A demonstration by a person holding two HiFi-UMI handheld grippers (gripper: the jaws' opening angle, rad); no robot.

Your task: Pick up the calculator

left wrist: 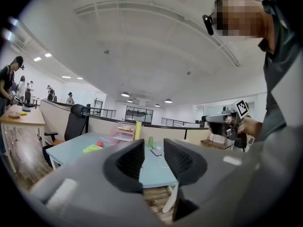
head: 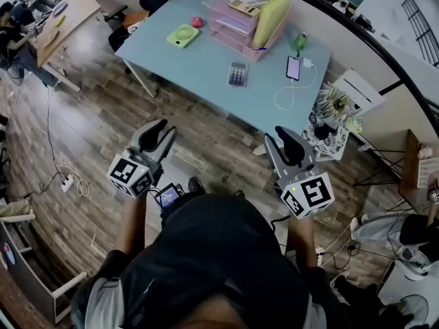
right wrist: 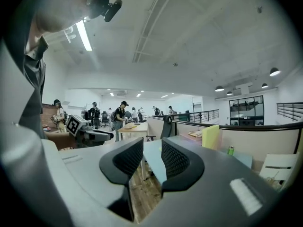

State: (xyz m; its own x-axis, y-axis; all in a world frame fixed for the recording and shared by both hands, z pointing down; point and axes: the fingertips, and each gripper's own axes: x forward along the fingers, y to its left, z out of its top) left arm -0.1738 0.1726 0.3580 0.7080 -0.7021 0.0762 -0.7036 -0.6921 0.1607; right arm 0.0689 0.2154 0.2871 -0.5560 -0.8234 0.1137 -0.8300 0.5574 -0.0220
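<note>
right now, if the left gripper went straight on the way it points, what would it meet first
Most likely the light blue table, around its near edge by the phone. The left gripper has only open air before that. Depth is unclear, so it might skim above it.

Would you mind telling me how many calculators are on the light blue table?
1. The calculator lies flat on the table, just in front of the pink tray stack and left of the phone. That stack could hide another.
</note>
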